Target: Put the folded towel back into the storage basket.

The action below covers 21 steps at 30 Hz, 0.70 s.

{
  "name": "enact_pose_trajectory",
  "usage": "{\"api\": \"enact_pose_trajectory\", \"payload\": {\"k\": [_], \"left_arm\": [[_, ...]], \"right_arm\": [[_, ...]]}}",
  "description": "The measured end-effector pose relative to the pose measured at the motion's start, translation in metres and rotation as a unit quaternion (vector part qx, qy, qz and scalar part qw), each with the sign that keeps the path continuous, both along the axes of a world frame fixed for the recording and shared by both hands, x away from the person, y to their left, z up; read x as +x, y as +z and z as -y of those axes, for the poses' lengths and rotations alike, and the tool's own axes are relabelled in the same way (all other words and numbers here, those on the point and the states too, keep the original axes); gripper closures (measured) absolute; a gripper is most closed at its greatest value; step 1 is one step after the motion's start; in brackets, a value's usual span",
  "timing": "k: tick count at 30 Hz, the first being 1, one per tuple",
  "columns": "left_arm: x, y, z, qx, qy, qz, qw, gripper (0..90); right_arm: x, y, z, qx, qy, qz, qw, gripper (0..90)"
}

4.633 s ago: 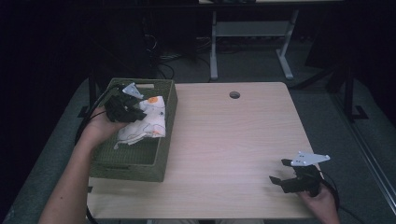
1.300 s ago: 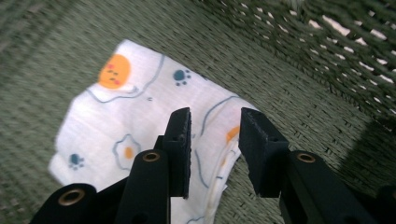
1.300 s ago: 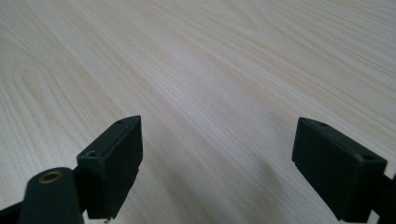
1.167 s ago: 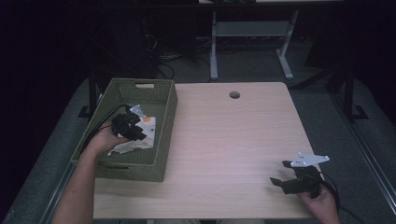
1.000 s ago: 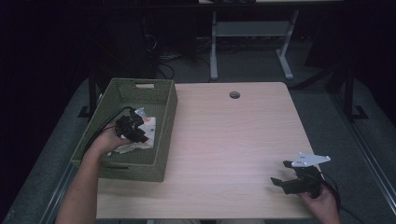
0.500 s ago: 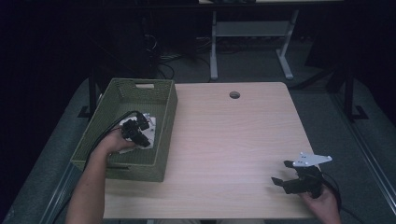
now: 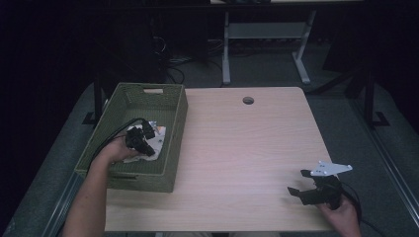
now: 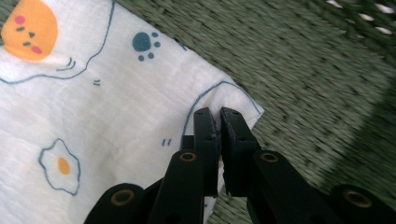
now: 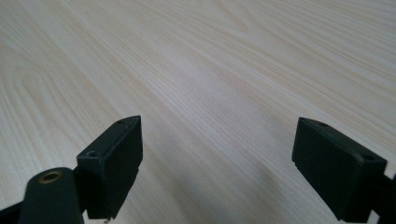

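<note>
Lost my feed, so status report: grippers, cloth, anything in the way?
Left gripper shut on printed cloth corner, inside green basket. Right gripper open, idle over bare table. Nothing in the way.

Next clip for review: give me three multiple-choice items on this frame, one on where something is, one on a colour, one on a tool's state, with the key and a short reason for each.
1. Where is the printed cloth?
A. Inside the woven basket
B. On the bare table
C. On the floor

2. What colour is the basket?
A. Red
B. Green
C. White

3. How does the right tool stand?
A. Shut on the cloth
B. Shut on nothing
C. Open over the table

Key:
1 A, the high view shows the cloth lying within the basket walls, and the left gripper view shows it on the woven bottom.
2 B, its weave is olive green in the high view and the left gripper view.
3 C, the right gripper view shows its jaws wide apart with bare wood between them, while the left tool is the one pinching a cloth corner.
</note>
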<state>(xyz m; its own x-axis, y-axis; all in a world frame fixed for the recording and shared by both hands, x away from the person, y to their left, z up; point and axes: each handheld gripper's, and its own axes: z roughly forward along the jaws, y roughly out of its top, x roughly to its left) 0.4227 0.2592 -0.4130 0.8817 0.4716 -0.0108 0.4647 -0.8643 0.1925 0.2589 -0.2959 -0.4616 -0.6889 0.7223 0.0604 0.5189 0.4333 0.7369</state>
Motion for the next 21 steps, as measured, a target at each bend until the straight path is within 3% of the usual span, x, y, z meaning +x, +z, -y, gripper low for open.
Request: {"api": "enact_pose_trajectory", "payload": {"k": [3,8,9,12,13,14,15,16,17,19,21], "left_arm": [[-0.002,0.001,-0.001,-0.001,0.001,0.001,1.0000,85.3],[-0.005,0.016,-0.006,-0.031,0.023,0.021,0.9990,75.3],[-0.007,0.023,-0.011,-0.043,0.033,0.034,0.9979,74.0],[-0.009,0.033,-0.016,-0.074,0.049,0.040,0.9952,66.7],[-0.009,0.033,-0.016,-0.074,0.049,0.040,0.9952,65.7],[-0.010,0.038,-0.018,-0.092,0.056,0.046,0.9931,63.7],[-0.010,0.038,-0.018,-0.092,0.056,0.046,0.9931,63.4],[-0.011,0.044,-0.020,-0.109,0.060,0.051,0.9910,63.2],[-0.011,0.044,-0.020,-0.109,0.060,0.051,0.9910,62.6],[-0.012,0.050,-0.023,-0.130,0.069,0.060,0.9872,60.7],[-0.012,0.052,-0.024,-0.136,0.071,0.063,0.9863,58.1]], "right_arm": [[0.000,0.000,0.000,-0.002,0.000,0.000,1.0000,16.0],[0.001,0.000,-0.002,-0.001,0.001,0.000,1.0000,16.0],[0.001,0.000,-0.002,-0.001,0.003,-0.001,1.0000,16.0],[0.001,0.000,-0.003,-0.001,0.003,-0.001,1.0000,16.0],[0.001,0.000,-0.003,-0.004,0.003,-0.001,1.0000,15.9],[0.001,0.000,-0.003,-0.004,0.003,0.000,1.0000,15.9],[0.001,0.000,-0.003,-0.004,0.003,0.000,1.0000,16.0],[0.001,0.000,-0.003,-0.004,0.003,0.000,1.0000,16.0],[0.001,0.000,-0.003,-0.004,0.003,0.000,1.0000,16.0],[0.001,0.000,-0.004,-0.002,0.003,0.000,1.0000,16.0],[0.001,0.000,-0.004,-0.002,0.003,0.000,1.0000,16.0]]}}
